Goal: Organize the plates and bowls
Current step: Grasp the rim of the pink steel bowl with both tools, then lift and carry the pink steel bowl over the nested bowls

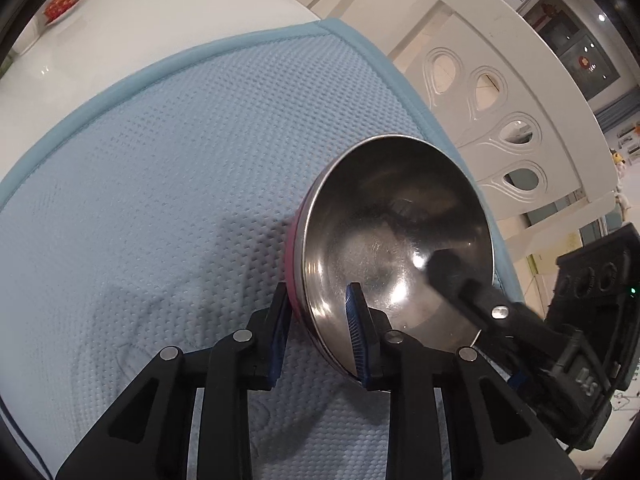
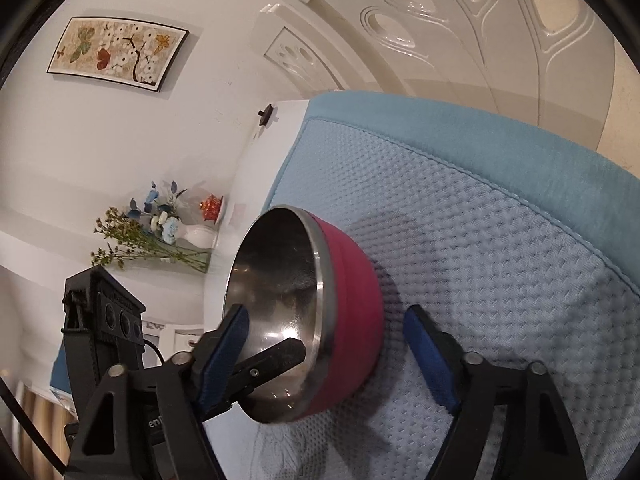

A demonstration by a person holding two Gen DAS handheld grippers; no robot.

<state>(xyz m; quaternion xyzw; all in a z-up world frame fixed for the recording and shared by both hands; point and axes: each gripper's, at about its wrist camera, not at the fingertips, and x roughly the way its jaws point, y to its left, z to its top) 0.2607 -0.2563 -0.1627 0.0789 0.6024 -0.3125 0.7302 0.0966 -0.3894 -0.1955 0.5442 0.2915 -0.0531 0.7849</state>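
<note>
We see the left gripper (image 1: 320, 320) clamped on the bowl (image 1: 396, 240) rim at 6 o'clock — right gripper (image 2: 326, 344) agape, straddling it on the mat (image 1: 160, 160).

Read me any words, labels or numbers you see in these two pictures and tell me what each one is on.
"US": raised letters, seen upside down, on the right tongs' black body, left wrist view.
"en": start of white lettering on the left tongs' black body, right wrist view; the rest is hidden.
Signs in the background room, left wrist view: too small to read.
The bowl and blue mat: no text.
</note>
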